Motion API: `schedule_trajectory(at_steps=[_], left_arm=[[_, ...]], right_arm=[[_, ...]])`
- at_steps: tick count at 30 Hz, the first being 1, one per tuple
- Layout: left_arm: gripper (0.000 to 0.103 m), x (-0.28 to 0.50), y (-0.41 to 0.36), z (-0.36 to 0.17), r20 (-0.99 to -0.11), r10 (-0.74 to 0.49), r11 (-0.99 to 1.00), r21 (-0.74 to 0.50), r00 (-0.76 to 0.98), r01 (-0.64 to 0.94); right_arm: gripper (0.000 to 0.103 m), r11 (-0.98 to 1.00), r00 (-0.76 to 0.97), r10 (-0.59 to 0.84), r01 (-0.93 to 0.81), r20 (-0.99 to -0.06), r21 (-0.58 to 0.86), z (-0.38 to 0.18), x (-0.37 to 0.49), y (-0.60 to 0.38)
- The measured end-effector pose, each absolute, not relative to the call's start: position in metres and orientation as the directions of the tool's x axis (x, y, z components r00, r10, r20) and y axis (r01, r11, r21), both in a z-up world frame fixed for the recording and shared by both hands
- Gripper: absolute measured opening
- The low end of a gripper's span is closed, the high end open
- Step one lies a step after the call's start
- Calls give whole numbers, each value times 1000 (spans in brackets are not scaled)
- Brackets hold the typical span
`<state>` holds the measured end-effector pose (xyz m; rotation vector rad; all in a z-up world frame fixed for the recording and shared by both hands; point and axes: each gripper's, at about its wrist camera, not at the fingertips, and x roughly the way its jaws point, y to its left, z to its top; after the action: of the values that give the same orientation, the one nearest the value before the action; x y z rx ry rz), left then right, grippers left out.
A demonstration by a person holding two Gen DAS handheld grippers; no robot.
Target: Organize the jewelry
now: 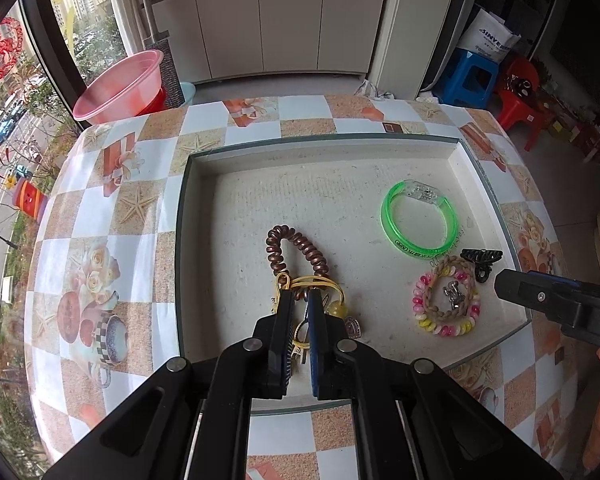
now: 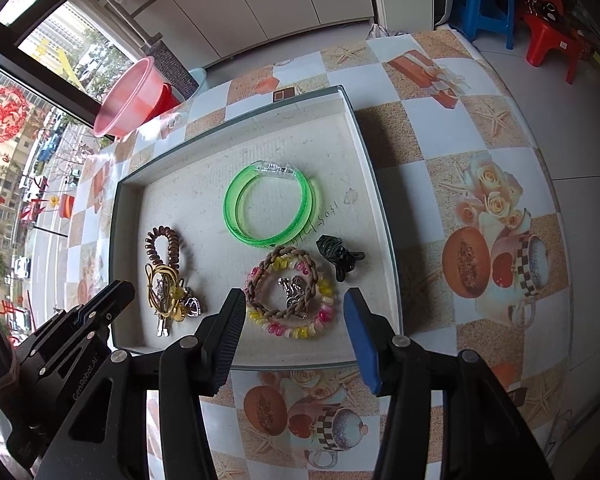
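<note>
Your left gripper (image 1: 303, 300) is hovering nearly closed over the gold hair tie (image 2: 165, 289) beside the brown coil tie (image 1: 296, 250) in the white tray (image 1: 332, 148); whether it's pinching anything, you can't tell. Your right gripper (image 2: 296, 304) is standing spread, empty, above the braided bracelet (image 2: 286, 284) and pink-yellow coil tie (image 2: 300, 330)

The tray (image 2: 364, 152) has a matt, rough, speckled off-white floor and smooth walls. The green bangle (image 2: 270, 210) near its far right corner is glossy translucent plastic with a clear insert. The coil hair tie (image 2: 166, 246) looks like shiny brown plastic. The braided bracelet (image 2: 284, 284) is matt cord; the claw clip (image 2: 338, 258) glossy black plastic. The tablecloth (image 2: 480, 208) is smooth, printed, slightly shiny.
</note>
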<state>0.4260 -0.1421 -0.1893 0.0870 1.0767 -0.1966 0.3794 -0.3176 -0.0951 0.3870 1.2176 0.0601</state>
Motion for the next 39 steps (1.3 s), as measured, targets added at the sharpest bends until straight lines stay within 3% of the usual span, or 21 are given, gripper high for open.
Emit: schedule_trajectory(at_steps=[2, 4, 10, 13, 19, 23, 31, 39], left_arm=[[21, 426, -143, -188, -879, -121, 979, -28, 461, 203], [103, 426, -144, -186, -884, -111, 980, -21, 455, 198], [103, 429, -142, -182, -864, -101, 983, -11, 493, 183], [103, 427, -141, -180, -864, -83, 984, 9, 497, 180], [103, 401, -135, -177, -869, -37, 984, 53, 493, 167], [103, 372, -129, -176, -857, -16, 986, 72, 515, 152], [103, 310, -109, -172, -822, -33, 994, 34, 568, 107], [103, 268, -94, -173, -798, -39, 997, 13, 602, 81]], right_arm=[[64, 932, 357, 250, 165, -900, 324, -93, 378, -319], [67, 930, 360, 246, 175, -900, 324, -92, 377, -322], [71, 926, 363, 247, 184, -899, 329, -89, 372, -326], [81, 925, 362, 255, 178, -897, 335, -87, 368, -325], [84, 930, 363, 263, 150, -894, 335, -83, 351, -317], [103, 932, 357, 267, 140, -895, 334, -85, 331, -311], [103, 957, 437, 188, 118, -880, 264, -78, 274, -297], [103, 981, 618, 45, 122, -785, 152, -58, 223, -285]])
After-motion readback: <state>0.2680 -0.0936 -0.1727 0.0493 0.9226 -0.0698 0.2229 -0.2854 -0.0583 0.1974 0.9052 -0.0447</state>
